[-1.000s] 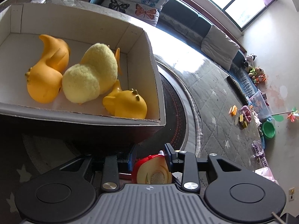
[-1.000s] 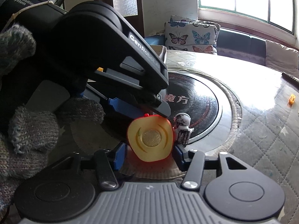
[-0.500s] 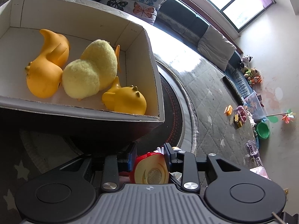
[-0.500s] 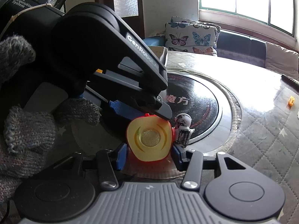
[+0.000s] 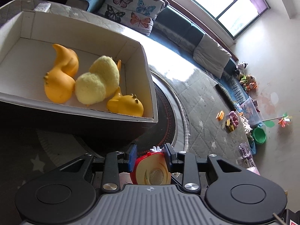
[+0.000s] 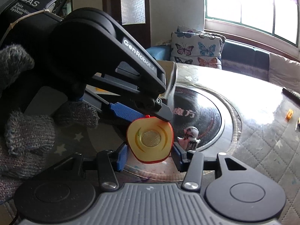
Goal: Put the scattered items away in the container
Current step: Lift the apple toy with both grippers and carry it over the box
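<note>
Clamping apple half (image 5: 152,170), left hand-held gripper (image 5: 151,156) low beside box (image 5: 146,63).

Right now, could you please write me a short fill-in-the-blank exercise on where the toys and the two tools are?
1. The left tool is shut on the red and yellow ____ half.
2. The cardboard box holds two orange rubber toys and one fluffy ____ plush.
3. In the right wrist view, the small white figurine stands on the ____, outside the box.
4. The right tool has its fingers either side of the toy, and is ____.

Missing words: apple; yellow; table; open
</note>
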A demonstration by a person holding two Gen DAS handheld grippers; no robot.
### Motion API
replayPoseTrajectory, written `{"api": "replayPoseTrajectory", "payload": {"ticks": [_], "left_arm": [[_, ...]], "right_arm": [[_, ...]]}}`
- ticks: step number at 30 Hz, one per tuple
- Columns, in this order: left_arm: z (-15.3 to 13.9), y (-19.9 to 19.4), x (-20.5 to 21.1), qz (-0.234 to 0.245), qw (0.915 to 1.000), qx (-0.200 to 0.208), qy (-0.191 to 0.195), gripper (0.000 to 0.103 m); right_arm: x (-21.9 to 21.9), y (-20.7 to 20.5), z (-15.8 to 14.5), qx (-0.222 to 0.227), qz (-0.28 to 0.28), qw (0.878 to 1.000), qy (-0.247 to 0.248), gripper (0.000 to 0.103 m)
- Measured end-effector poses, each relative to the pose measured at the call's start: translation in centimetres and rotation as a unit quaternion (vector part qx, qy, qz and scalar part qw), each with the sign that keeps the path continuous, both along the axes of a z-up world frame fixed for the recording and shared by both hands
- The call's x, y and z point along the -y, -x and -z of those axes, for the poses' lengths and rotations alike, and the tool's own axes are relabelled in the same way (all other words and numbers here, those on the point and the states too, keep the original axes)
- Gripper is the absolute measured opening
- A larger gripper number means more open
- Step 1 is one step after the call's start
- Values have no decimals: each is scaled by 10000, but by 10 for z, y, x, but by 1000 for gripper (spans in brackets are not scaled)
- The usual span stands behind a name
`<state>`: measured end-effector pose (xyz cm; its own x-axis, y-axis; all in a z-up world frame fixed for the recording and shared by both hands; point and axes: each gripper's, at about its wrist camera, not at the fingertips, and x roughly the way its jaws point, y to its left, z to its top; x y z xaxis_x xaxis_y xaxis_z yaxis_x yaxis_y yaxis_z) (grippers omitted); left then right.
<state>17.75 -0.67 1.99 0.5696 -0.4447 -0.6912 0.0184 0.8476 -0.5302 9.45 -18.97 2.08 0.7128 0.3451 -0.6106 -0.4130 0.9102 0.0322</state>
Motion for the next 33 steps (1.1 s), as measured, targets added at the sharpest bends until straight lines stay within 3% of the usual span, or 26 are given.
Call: {"api": "replayPoseTrajectory", "payload": {"ticks": [11,21,33], "left_arm": [[-26,10,-30,-319,9989,340,63,33],[-43,-15,-63,-662,9961,585,69,33],[-30,-46,-101,-962,9937,529,220,33]], "right_arm": [[-26,1,-23,302,-352,9989,-14,49],[-59,-35,-35,492,-651,9967,4,49],[-97,-82,-21,457,-941,9945,46,49]]}}
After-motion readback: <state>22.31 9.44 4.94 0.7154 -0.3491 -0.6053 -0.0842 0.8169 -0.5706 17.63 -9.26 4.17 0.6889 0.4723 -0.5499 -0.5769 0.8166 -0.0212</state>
